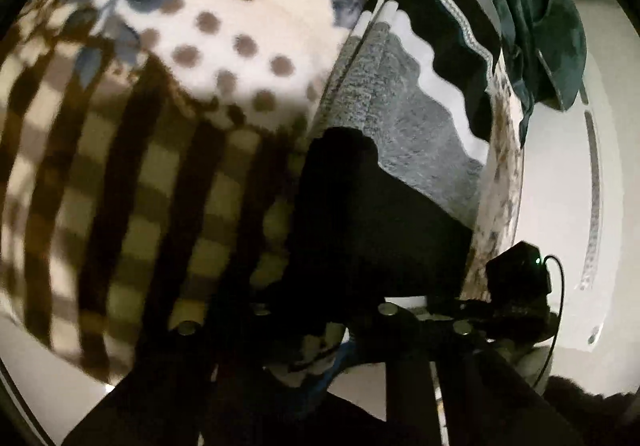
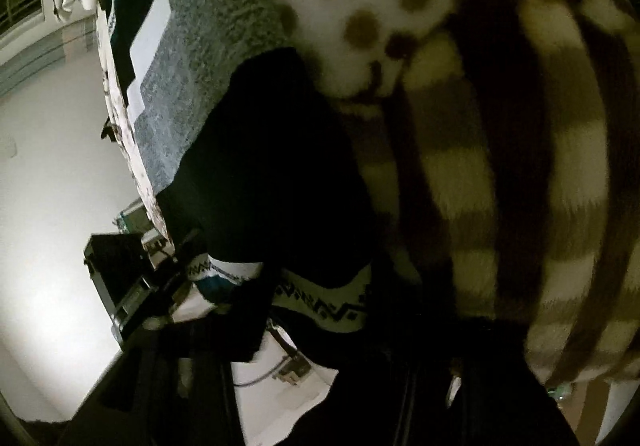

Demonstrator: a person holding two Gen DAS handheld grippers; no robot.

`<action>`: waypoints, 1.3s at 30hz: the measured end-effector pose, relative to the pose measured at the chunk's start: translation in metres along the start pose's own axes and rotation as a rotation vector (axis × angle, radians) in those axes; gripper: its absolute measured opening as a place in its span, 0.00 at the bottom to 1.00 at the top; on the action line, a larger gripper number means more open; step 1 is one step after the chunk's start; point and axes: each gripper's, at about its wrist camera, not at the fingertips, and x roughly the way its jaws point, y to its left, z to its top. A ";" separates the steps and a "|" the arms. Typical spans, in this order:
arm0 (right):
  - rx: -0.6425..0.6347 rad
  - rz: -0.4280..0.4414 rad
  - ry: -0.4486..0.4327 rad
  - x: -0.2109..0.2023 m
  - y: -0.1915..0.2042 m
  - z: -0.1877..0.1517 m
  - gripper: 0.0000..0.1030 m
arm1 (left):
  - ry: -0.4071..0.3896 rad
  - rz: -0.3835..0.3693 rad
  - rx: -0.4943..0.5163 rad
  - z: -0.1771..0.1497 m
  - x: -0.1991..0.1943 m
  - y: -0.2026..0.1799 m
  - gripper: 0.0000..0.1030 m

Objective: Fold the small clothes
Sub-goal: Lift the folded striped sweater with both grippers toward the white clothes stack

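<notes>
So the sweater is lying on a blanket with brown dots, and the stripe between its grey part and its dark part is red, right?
Nearly. The stripe on the sweater is white, not red; the left wrist view shows it running between the grey part and the dark part. The blanket under it does have brown dots.
</notes>
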 end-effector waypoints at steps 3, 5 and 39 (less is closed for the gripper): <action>-0.038 0.001 -0.027 -0.027 0.004 -0.012 0.17 | -0.009 -0.063 -0.021 -0.001 -0.014 -0.012 0.09; -0.065 0.026 -0.054 -0.046 0.018 -0.020 0.16 | -0.023 -0.104 -0.021 0.000 -0.023 -0.024 0.09; -0.135 0.151 -0.600 -0.225 0.266 0.374 0.66 | -0.225 -0.491 -0.150 0.451 0.011 -0.150 0.66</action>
